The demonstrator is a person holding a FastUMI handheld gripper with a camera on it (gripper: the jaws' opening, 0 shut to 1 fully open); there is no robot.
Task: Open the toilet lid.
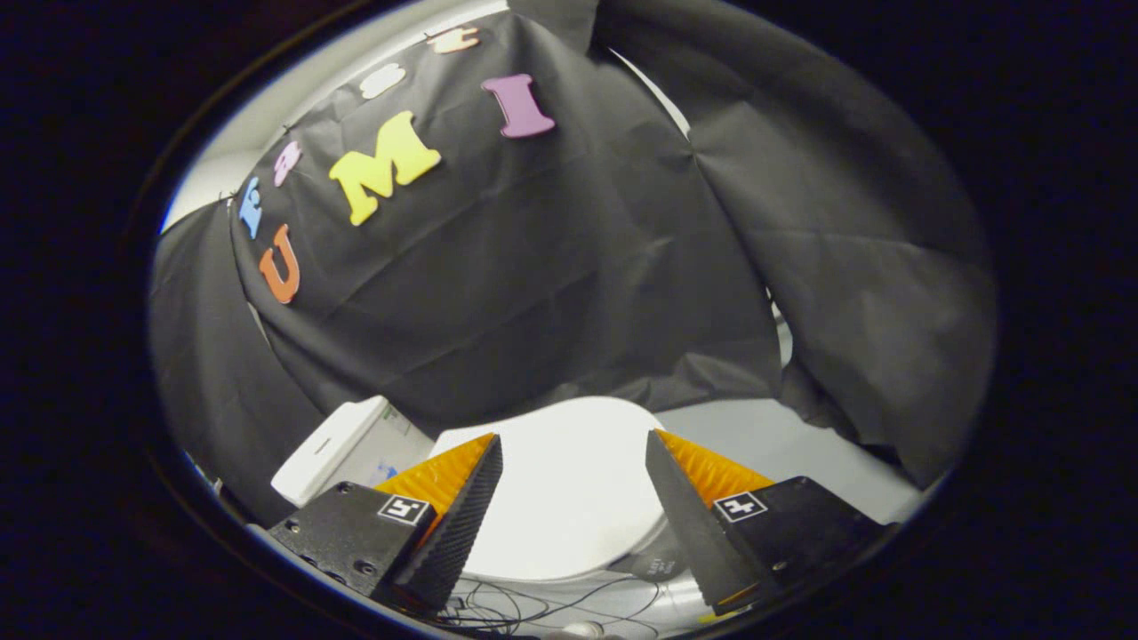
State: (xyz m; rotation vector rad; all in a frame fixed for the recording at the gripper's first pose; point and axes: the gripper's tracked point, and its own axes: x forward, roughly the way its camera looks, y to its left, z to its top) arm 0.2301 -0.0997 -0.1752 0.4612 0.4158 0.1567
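A fisheye view looks forward along the two fingers of a hand-held gripper (pixel 573 444). The fingers are spread wide apart with nothing between them, so the gripper is released and holds nothing.

Between and just beyond the fingertips lies the lid (pixel 560 498), a smooth white oval, closed flat on the toilet. Its far, rounded end sits against the black cloth (pixel 533 284) that drapes the booth; its near edge curves below the fingers.

By its look, the lid is hard moulded plastic: stiff, fairly light, glossy and probably slippery to grip. It likely pivots on a hinge, though no hinge can be seen, so which end lifts is uncertain. The near rim seems the best place to take hold, either hooking one finger under the lip or pinching the thin edge, then swinging it up in an arc. A pinch could slide off the smooth surface.

To the left of the lid, just behind the left finger, stands a white box (pixel 342 449) with a slot on top, perhaps a control unit. Thin dark wires (pixel 524 604) lie loose on a pale surface just under the lid's near edge and could snag a finger reaching beneath. A pale floor (pixel 782 444) shows to the right. The hanging cloth close behind may crowd the lid as it rises.
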